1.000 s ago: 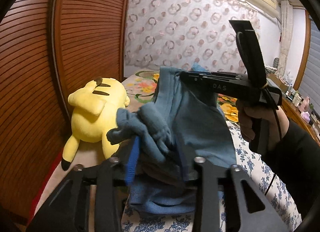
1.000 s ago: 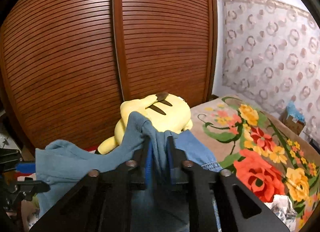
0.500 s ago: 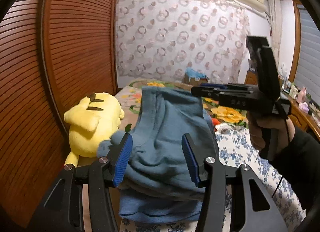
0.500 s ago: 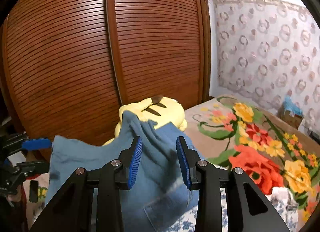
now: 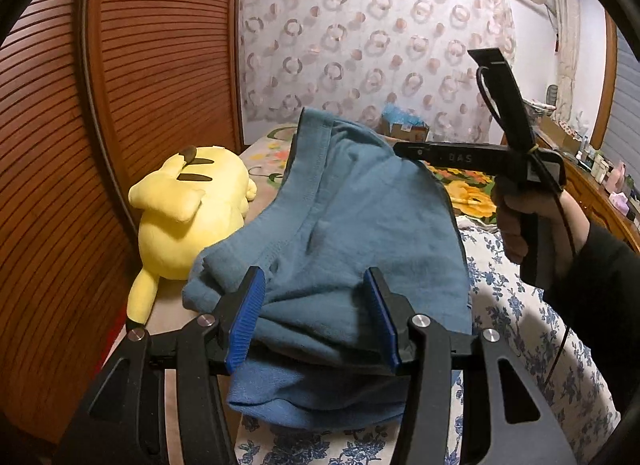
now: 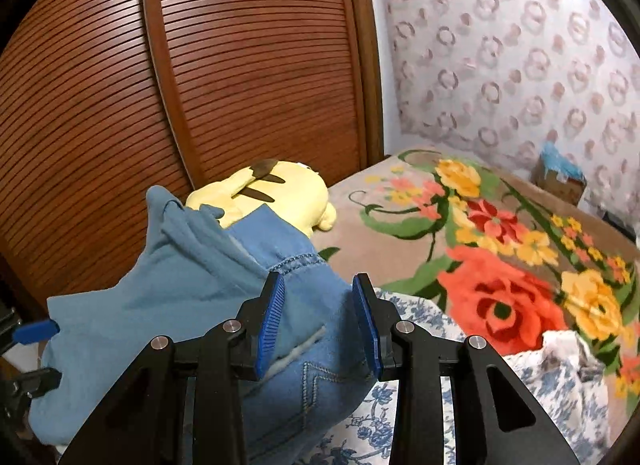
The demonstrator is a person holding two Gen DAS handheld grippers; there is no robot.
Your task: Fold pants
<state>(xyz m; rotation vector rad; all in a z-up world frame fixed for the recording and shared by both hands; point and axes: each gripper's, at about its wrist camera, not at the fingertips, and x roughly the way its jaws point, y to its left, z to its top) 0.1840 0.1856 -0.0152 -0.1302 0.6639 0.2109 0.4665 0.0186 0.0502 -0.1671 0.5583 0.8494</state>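
**Blue pants heaped on the bed, both of my grippers spread**

Blue denim pants [image 5: 340, 225] sit in a rumpled mound on the blue-and-white floral sheet [image 5: 516, 325], at the near edge of the bed. From my left wrist view the cloth rises to a peak with a stitched hem running down its left side. From my right wrist view I see denim seams and topstitching low in the pile.

My left gripper [image 5: 316, 315] stands wide, its blue pads [image 5: 245, 319] either side of the lower folds. I cannot tell whether they touch the fabric. It grips nothing.

My right gripper [image 6: 318, 321] is also parted, with a moderate gap, pads [image 6: 271, 321] framing the denim below. Nothing is pinched between them. In the left view the same tool [image 5: 476, 157] shows side-on, held by a hand [image 5: 532, 225], its tip at the upper right edge of the mound.

A yellow Pikachu plush [image 5: 188, 213] lies just left of the pants, against the slatted wooden wardrobe doors [image 6: 248, 77]. A floral blanket [image 6: 492, 249] covers the bed beyond. A small cardboard box [image 6: 560, 181] sits by the patterned curtain [image 5: 372, 45].
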